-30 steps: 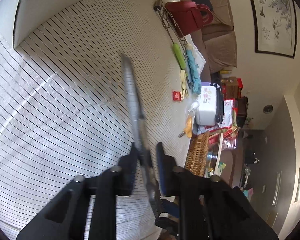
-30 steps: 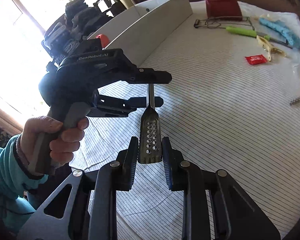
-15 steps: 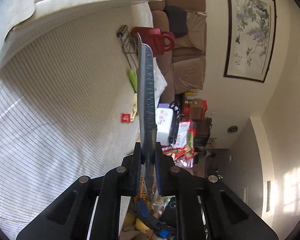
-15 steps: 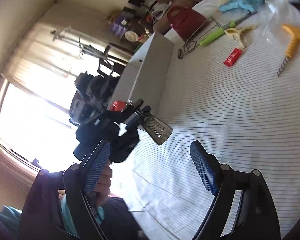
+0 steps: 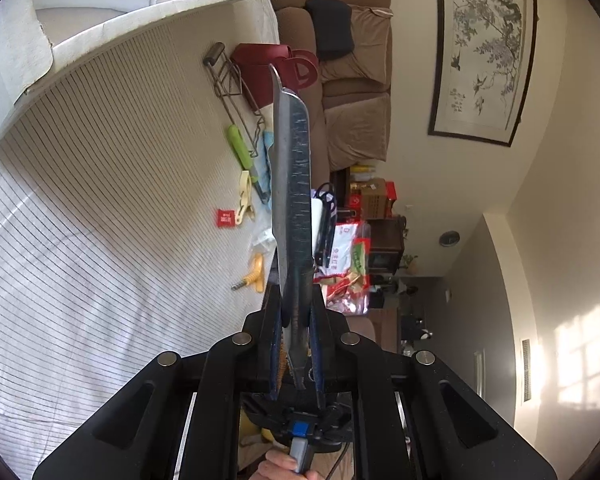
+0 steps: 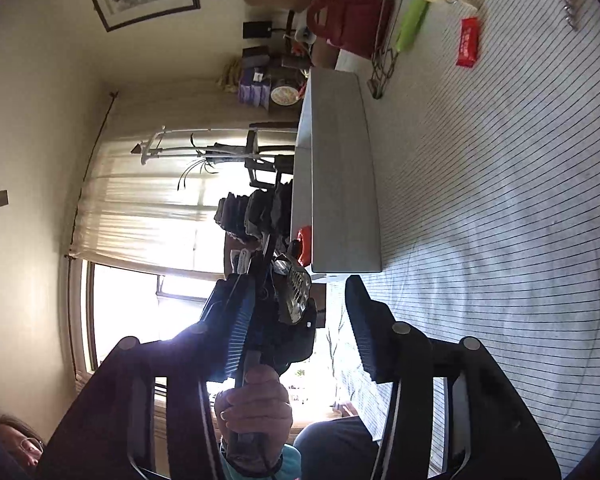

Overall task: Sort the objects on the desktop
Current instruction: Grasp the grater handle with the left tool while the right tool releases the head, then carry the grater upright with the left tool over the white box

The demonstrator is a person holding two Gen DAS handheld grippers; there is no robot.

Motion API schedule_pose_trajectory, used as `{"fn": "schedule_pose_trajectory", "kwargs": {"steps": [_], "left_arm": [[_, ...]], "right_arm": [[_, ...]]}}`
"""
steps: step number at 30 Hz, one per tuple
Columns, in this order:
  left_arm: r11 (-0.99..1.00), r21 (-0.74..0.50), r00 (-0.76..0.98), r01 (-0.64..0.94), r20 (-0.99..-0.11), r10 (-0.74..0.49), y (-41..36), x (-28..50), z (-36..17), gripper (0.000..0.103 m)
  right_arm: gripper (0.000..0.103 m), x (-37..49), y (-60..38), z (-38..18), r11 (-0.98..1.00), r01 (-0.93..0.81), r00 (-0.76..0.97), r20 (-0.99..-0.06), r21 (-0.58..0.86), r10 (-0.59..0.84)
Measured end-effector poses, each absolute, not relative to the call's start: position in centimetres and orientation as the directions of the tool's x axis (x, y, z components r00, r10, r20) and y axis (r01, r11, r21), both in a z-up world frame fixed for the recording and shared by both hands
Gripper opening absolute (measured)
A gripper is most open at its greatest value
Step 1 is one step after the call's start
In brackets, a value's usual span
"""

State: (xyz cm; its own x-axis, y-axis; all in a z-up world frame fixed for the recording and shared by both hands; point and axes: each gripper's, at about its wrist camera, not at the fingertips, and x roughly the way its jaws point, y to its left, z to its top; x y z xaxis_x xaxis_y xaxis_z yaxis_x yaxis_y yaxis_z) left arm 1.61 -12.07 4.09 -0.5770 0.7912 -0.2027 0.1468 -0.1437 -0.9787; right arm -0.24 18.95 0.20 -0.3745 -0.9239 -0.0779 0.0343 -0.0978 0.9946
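Counting on striped cloth: one red bag (image 5: 260, 72), one wire rack (image 5: 232, 88), one green-handled tool (image 5: 238, 150), one cream clip (image 5: 244, 198), one red packet (image 5: 225, 218), one yellow corkscrew (image 5: 252, 278), one white box (image 6: 340, 176). One grater (image 5: 292, 208) showing. Two grippers: left gripper (image 5: 296, 320), right gripper (image 6: 296, 320).

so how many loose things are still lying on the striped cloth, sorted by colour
red: 2, bag and packet
green: 1, green-handled tool
yellow: 2, clip and corkscrew
blue: 1, fluffy item
metal: 1, wire rack
total: 7
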Motion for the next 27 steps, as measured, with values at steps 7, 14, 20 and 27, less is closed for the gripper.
{"fn": "schedule_pose_trajectory", "kwargs": {"steps": [7, 14, 20, 27], "left_arm": [[-0.185, -0.976, -0.518, 0.117, -0.219, 0.827, -12.0, 1.3, 4.7, 0.01], [-0.219, -0.969, -0.503, 0.118, -0.248, 0.828, -12.4, 1.0, 4.9, 0.01], [-0.212, -0.97, -0.525, 0.121, -0.243, 0.816, -14.2, 0.6, 6.3, 0.012], [-0.25, -0.966, -0.583, 0.065, -0.24, 0.776, -19.4, -0.4, 11.5, 0.013]], "right_arm": [[0.017, -0.5, 18.2, 0.3, -0.099, 0.05, -0.326, -0.077, 0.994, -0.942], [0.006, -0.8, 17.4, 0.2, -0.106, 0.048, -0.304, -0.086, 0.993, -0.949], [0.005, -1.3, 16.2, 1.9, -0.101, 0.071, -0.302, -0.075, 0.992, -0.95], [0.005, -4.2, 11.2, 6.2, -0.083, 0.117, -0.269, -0.049, 0.99, -0.962]]}}
